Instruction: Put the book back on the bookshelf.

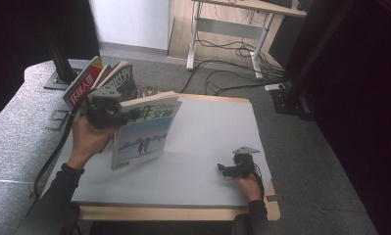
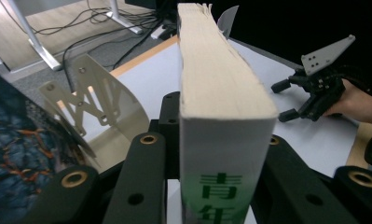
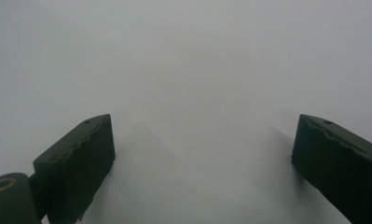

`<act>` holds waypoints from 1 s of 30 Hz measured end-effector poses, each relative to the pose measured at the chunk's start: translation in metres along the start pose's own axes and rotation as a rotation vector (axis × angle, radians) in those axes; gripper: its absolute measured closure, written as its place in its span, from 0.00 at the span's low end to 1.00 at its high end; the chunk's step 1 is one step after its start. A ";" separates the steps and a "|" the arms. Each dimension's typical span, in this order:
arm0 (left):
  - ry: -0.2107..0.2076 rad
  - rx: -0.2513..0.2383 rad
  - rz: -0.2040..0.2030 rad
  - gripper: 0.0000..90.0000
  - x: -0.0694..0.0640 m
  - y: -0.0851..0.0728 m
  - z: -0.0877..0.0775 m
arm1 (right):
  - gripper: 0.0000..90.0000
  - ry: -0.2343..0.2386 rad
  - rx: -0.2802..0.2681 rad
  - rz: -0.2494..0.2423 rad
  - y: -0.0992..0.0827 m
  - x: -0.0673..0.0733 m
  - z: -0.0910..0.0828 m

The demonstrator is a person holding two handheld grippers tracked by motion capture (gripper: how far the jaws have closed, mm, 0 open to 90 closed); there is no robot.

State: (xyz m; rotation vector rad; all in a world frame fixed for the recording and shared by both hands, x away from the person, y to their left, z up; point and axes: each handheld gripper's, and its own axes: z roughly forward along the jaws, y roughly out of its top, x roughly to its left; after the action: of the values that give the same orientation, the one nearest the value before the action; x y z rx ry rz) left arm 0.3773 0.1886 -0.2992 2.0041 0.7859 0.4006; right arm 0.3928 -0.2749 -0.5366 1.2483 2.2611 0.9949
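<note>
The left gripper clamps the magazine by its spine beside the bookend — keep it upright, lift clear; right gripper rests wide open.

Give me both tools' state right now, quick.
Left tool: closed on the magazine, lifted off the table.
Right tool: open, holding nothing, low over the table.

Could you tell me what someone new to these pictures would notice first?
Most striking is the pale blue magazine held above the table's left side, its spine clamped in the left gripper. Behind it, more magazines lean together at the table's far left corner. The right gripper rests open on the white table near its right edge.
</note>
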 end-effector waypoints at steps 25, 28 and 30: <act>0.155 -0.062 -0.107 0.82 0.041 0.000 -0.026 | 0.06 0.001 0.000 0.000 0.000 0.000 0.000; 0.168 -0.063 -0.113 0.82 0.045 0.001 -0.021 | 0.06 0.001 0.000 0.000 0.000 0.000 0.000; 0.178 -0.065 -0.119 0.82 0.047 0.002 -0.016 | 0.06 0.000 -0.002 0.002 0.000 0.000 0.000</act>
State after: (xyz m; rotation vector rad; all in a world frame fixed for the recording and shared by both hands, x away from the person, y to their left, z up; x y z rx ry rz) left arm 0.4040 0.2303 -0.2904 1.8685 0.9853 0.5333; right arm 0.3928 -0.2750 -0.5367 1.2495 2.2593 0.9975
